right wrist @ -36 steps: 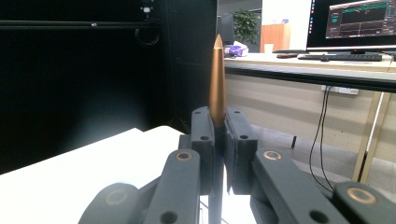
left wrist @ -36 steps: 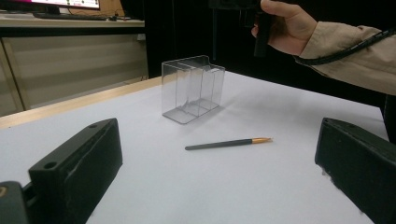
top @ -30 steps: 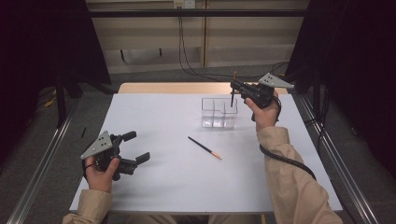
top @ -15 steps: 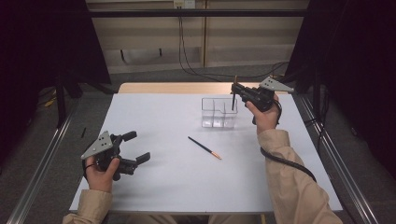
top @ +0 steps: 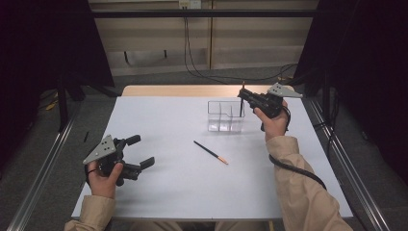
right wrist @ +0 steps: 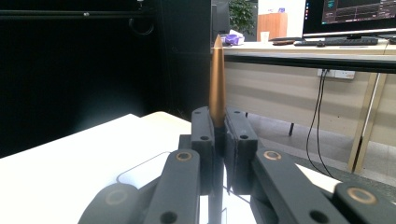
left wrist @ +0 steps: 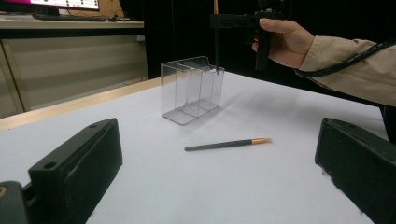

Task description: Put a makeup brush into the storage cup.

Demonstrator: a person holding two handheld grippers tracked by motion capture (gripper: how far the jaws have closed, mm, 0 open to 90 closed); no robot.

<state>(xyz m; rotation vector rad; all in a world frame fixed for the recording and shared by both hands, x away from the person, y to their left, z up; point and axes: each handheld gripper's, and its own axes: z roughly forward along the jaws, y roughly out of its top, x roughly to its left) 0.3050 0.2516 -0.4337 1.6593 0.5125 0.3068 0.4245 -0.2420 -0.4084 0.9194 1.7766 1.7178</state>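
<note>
While the right claw is clamped on a dark pen, the pen stands upright, its long axis vertical: the copper-coloured tip points up and the lower end dips into the right-hand compartment of the clear organizer at the far side of the table. A second pen lies flat near the table's middle, gold end toward the person's right. The left claw rests at the table's left, jaws apart and holding nothing.
</note>
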